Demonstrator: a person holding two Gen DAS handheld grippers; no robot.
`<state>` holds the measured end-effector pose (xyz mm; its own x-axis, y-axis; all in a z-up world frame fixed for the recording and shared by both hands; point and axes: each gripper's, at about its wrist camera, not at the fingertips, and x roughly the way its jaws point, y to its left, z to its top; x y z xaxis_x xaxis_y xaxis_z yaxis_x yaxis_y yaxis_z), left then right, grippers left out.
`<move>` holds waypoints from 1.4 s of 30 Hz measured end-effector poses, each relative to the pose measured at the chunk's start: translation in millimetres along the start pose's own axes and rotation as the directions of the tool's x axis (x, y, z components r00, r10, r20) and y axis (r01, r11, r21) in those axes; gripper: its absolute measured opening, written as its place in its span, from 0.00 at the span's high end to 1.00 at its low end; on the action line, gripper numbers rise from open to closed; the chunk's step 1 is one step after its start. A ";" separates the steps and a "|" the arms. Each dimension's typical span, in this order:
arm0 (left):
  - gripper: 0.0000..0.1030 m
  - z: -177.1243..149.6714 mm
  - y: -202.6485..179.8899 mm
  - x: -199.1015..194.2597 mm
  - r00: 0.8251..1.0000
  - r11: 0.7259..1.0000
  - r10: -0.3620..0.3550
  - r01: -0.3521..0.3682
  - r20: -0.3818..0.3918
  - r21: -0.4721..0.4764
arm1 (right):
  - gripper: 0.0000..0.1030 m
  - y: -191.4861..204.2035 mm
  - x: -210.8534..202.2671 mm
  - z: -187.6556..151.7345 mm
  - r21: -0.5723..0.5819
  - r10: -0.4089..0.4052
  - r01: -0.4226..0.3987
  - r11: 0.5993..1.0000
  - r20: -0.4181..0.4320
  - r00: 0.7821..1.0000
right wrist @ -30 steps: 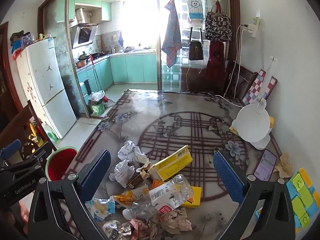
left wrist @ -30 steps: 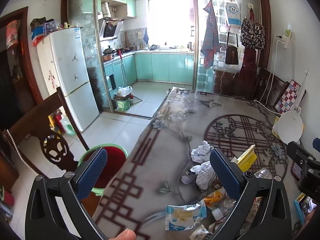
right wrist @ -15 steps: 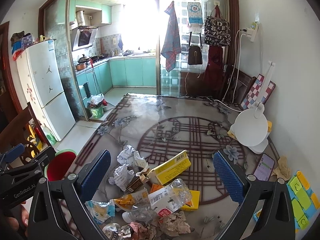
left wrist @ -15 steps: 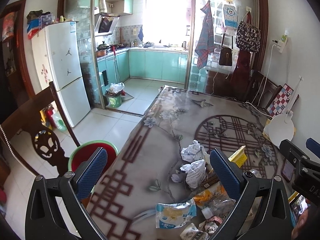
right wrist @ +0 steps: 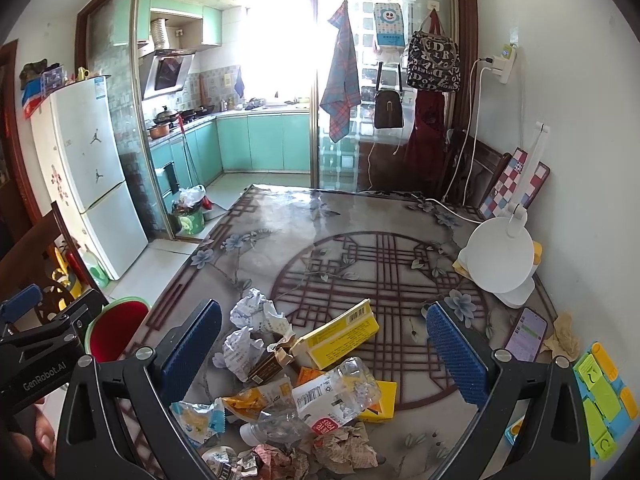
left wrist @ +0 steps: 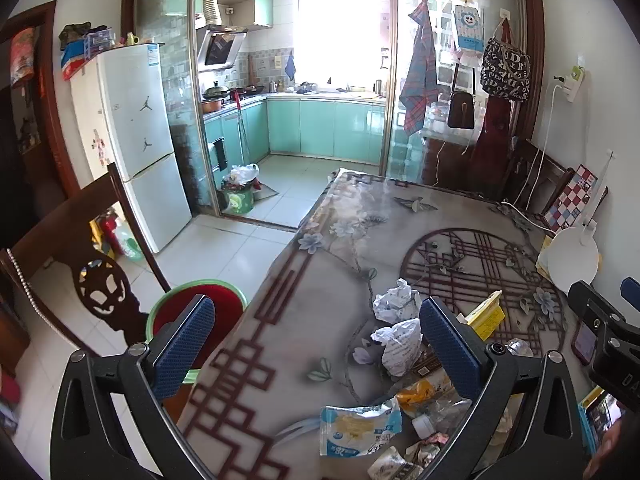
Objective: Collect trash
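Note:
A pile of trash lies on the table's near side: crumpled white paper (right wrist: 256, 314) (left wrist: 394, 300), a yellow carton (right wrist: 338, 338) (left wrist: 486, 314), a crushed clear plastic bottle (right wrist: 332, 394), a blue-white snack wrapper (left wrist: 360, 428) (right wrist: 196, 418) and crumpled brown paper (right wrist: 344, 450). A green bin with a red liner (left wrist: 200, 308) (right wrist: 116, 328) stands on the floor by the table's left edge. My left gripper (left wrist: 316, 350) is open and empty above the table's left part. My right gripper (right wrist: 322, 354) is open and empty above the pile.
A white round lamp (right wrist: 500, 260), a phone (right wrist: 526, 334) and coloured blocks (right wrist: 600, 396) sit along the right wall. A dark wooden chair (left wrist: 80, 248) stands left of the bin. A fridge (left wrist: 132, 136) and the kitchen doorway lie beyond.
Both grippers have shifted slightly, so the views tilt a little; the left one swung left then back. Both stay open and empty. The trash has not moved.

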<state>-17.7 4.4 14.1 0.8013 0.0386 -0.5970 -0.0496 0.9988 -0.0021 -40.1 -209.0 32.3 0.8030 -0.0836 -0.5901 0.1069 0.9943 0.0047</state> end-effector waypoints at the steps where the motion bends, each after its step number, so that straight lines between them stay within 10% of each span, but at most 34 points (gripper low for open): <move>1: 0.00 0.0 -0.5 0.4 1.000 1.000 0.002 -0.002 -0.001 0.001 | 0.00 -0.3 0.5 0.2 -0.001 0.000 0.000 1.000 -0.001 1.000; 42: 0.00 -3.2 -8.1 17.7 0.997 0.998 -0.028 0.031 -0.067 0.050 | 0.00 -11.8 19.8 -3.1 -0.005 0.018 -0.018 1.000 -0.043 0.999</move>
<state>-5.0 -3.1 1.0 0.7610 0.0086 -0.6488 0.0054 0.9998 0.0196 -27.3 -222.1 18.0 0.7791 -0.0632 -0.6237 0.0896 0.9959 0.0110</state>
